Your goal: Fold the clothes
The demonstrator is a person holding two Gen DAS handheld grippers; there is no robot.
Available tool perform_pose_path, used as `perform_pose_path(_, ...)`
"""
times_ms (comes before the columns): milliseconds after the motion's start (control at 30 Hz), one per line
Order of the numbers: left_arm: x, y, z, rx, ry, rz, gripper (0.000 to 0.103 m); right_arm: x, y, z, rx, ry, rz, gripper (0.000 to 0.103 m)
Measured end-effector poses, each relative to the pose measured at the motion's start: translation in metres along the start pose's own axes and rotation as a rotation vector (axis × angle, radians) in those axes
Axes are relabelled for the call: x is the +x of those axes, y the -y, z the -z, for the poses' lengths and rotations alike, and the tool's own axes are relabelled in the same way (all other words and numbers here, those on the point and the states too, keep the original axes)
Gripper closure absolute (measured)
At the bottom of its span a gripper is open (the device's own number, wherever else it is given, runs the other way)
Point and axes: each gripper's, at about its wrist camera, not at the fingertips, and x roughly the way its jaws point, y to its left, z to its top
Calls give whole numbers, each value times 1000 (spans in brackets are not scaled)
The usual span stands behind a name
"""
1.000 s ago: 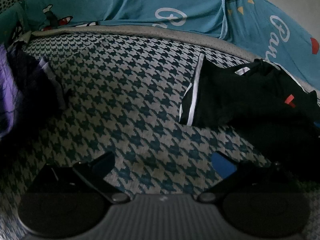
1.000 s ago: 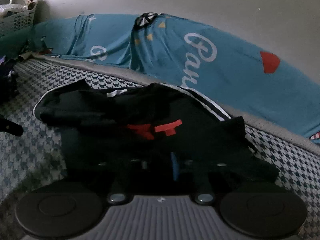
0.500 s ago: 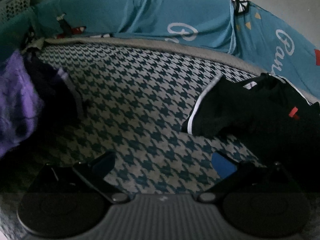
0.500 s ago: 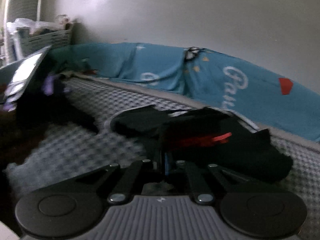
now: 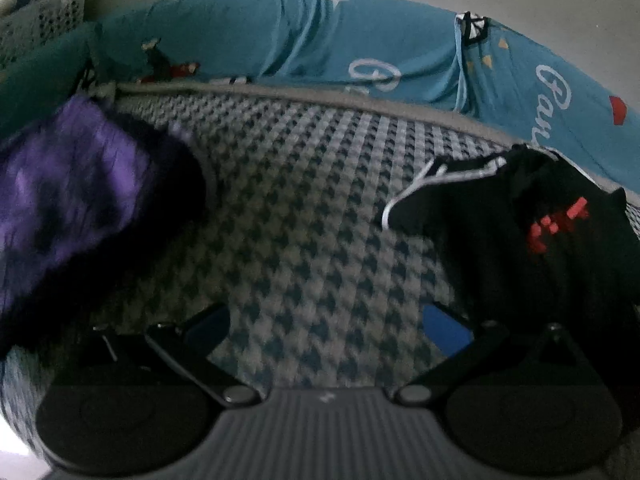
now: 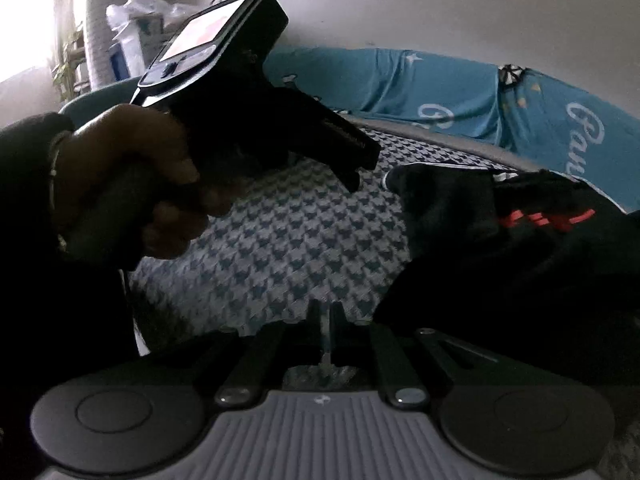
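1. Lying bunched on the checked bed cover (image 5: pixel 312 216), the black garment (image 5: pixel 520 232) sits on the right side of the left wrist view, with a white-striped edge turned toward the middle of the bed and red lettering on its upper fold.
2. The left gripper (image 5: pixel 326 324) has its fingers spread wide, blue pads facing each other over bare checked cover, with nothing between them.
3. The right-hand blue pad of that gripper is just beside the near edge of the black garment; I cannot tell whether it touches the cloth.
4. The right gripper (image 6: pixel 326 320) has its fingers pressed together, with only a thin sliver of light between them, and no cloth is visibly caught there.
5. In the right wrist view the black garment (image 6: pixel 500 240) fills the right side, next to the pressed-together fingers and rising toward the far edge of the bed.
6. A hand (image 6: pixel 160 184) in a dark sleeve grips the handle of the other gripper on the left of that view, its body tilted downward over the cover.
7. A blurred purple cloth (image 5: pixel 72 200) lies at the left edge of the bed, well apart from the black garment.
8. A teal printed sheet (image 5: pixel 360 52) runs along the far side against the pale wall.
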Motion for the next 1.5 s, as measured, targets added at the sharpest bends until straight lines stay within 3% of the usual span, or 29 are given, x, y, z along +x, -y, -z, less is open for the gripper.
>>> perform_pose_path(300, -8, -5, 20, 36, -1, -19, 0, -14, 20, -2, 135, 62, 82, 91)
perform_pose_path(400, -5, -7, 18, 29, -7, 12, 0, -10, 25, -7, 149, 78, 125, 84)
perform_pose_path(533, 7, -6, 10, 25, -39, 30, 0, -2, 25, -13, 144, 84, 144, 81)
perform_pose_path(767, 39, -8, -16, -5, -132, 122, 0, 31, 25, -33, 54, 59, 171, 71)
perform_pose_path(1033, 58, -12, -56, 28, -109, 83, 0, 80, 25, -57, -44, 39, 206, 68)
perform_pose_path(1267, 70, -21, -68, 30, -128, 64, 0, 122, 32, -75, -115, 24, 234, 68)
perform_pose_path(1500, 66, -36, -82, 6, -89, 43, 0, 147, 30, -91, -227, 38, 255, 68)
